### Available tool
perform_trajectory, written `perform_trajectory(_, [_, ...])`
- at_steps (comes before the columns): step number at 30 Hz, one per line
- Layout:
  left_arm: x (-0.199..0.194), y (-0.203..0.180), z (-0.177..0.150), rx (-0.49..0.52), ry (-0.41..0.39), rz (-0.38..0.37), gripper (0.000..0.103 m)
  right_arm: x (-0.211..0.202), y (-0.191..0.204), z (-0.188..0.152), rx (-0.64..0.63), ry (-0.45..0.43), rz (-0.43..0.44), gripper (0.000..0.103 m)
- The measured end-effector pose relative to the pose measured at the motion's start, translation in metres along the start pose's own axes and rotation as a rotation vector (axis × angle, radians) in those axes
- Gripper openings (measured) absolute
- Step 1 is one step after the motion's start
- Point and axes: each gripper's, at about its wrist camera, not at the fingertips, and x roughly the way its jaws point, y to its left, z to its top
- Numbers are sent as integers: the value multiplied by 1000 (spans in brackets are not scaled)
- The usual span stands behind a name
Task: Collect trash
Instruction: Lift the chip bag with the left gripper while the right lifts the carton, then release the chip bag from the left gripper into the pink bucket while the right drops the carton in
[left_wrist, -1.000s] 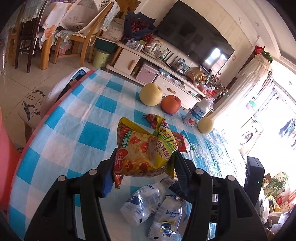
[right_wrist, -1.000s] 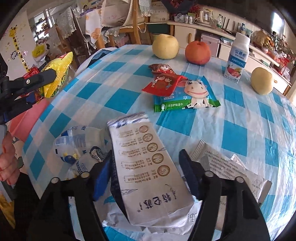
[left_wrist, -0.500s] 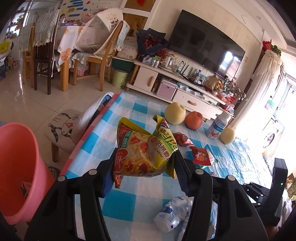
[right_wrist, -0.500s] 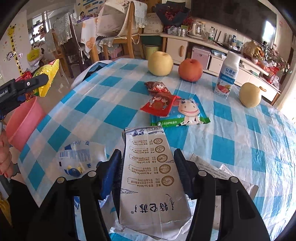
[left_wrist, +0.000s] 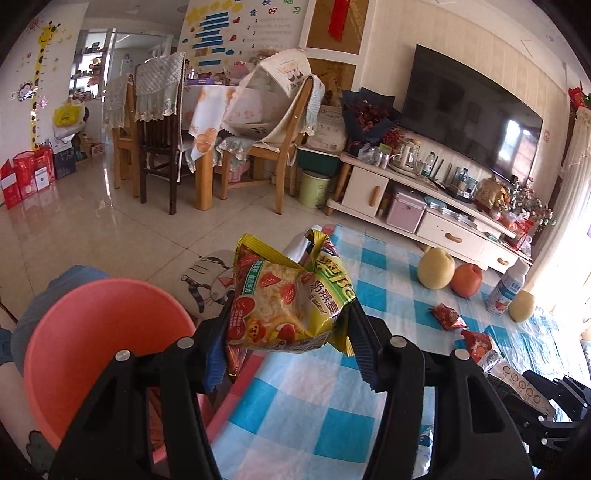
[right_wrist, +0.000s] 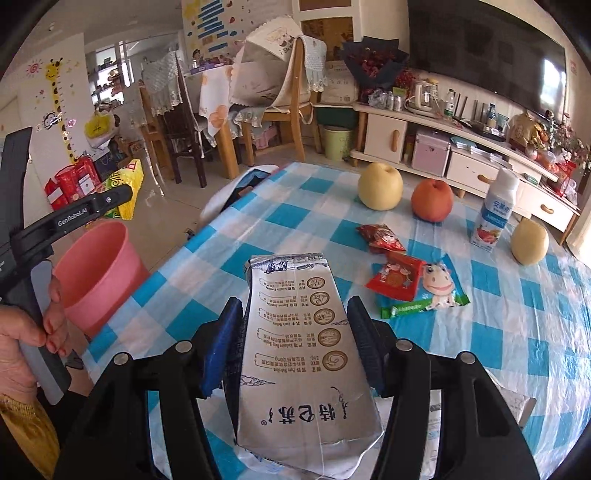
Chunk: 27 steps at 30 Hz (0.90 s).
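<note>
- I am gripping the yellow oatmeal packet (left_wrist: 291, 302) in the left gripper (left_wrist: 291, 332), jaws clamped on its sides, and I am holding it in the air beside the pink bin (left_wrist: 99, 350), over the table's edge and not yet above the bin's mouth.
- I am carrying the silver milk pouch (right_wrist: 303, 347) in the right gripper (right_wrist: 295, 343), jaws pressed against both its edges, above the checked table (right_wrist: 535, 325).
- I am judging the risk here: opening the left jaws now would drop the packet on the rim or the floor, and the limp pouch may be sagging loose during travel.
- I am counting further out: two red snack wrappers (right_wrist: 380, 236), one cow-print wrapper (right_wrist: 432, 291), more crumpled wrappers under the right gripper that I cannot count.
- I am leaving alone two yellow pears (right_wrist: 380, 184), one red apple (right_wrist: 432, 199) and one drink bottle (right_wrist: 495, 210), standing farthest.
</note>
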Motion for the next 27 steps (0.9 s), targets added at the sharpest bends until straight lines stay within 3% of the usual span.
perform_trajectory(8, [-6, 34, 10, -39, -29, 107, 58, 20, 66, 27, -108, -8, 94, 59])
perform_trajectory(9, [-7, 38, 11, -45, -30, 118, 58, 23, 75, 31, -125, -6, 108, 48])
perform_trajectory(10, [-8, 42, 12, -50, -30, 129, 58, 27, 85, 35, -143, 0, 117, 16])
perform_trajectory(16, [-11, 75, 16, -104, -23, 193, 58, 56, 127, 42, -236, 31, 147, 15])
perform_trajectory(18, [-11, 84, 16, -125, -15, 194, 58, 69, 126, 40, -207, 73, 156, 21])
perform_trajectory(20, [-12, 91, 17, -138, -15, 196, 58, 77, 123, 33, -172, 101, 147, 47])
perform_trajectory(21, [-12, 93, 17, -140, -15, 199, 58, 76, 121, 27, -161, 99, 152, 72])
perform_trajectory(22, [-12, 95, 17, -144, -14, 200, 58, 75, 119, 19, -155, 101, 168, 80])
perform_trajectory(27, [-9, 94, 18, -149, -2, 193, 58, 83, 127, -25, -163, 191, 254, 80])
